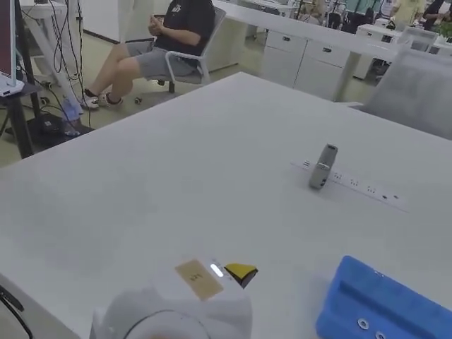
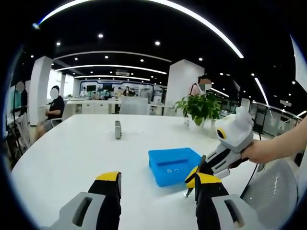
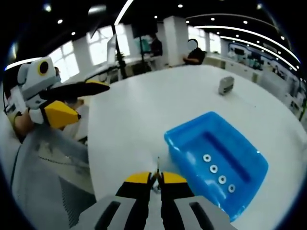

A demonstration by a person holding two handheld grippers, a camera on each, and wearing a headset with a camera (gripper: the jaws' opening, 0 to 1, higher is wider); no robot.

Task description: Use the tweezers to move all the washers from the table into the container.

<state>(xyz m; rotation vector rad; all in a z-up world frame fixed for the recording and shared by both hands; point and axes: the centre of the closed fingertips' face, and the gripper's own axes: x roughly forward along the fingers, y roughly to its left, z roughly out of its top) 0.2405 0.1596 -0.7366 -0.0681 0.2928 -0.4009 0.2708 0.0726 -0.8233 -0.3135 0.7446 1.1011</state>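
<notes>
I have my right gripper (image 3: 156,178) pinched narrow on the tweezers (image 3: 158,165), tip just ahead of its fingers beside the blue container (image 3: 188,130) where 4 washers (image 3: 214,168) lie, while my left gripper (image 2: 158,178) gapes wide and empty, parked aside, I judge, to avoid crowding.

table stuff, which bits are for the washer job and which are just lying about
For the job:
- tweezers, clamped in the right gripper
- blue container
- four washers lying in it

Just lying about:
- grey device
- socket strip beside it
- potted plant
</notes>
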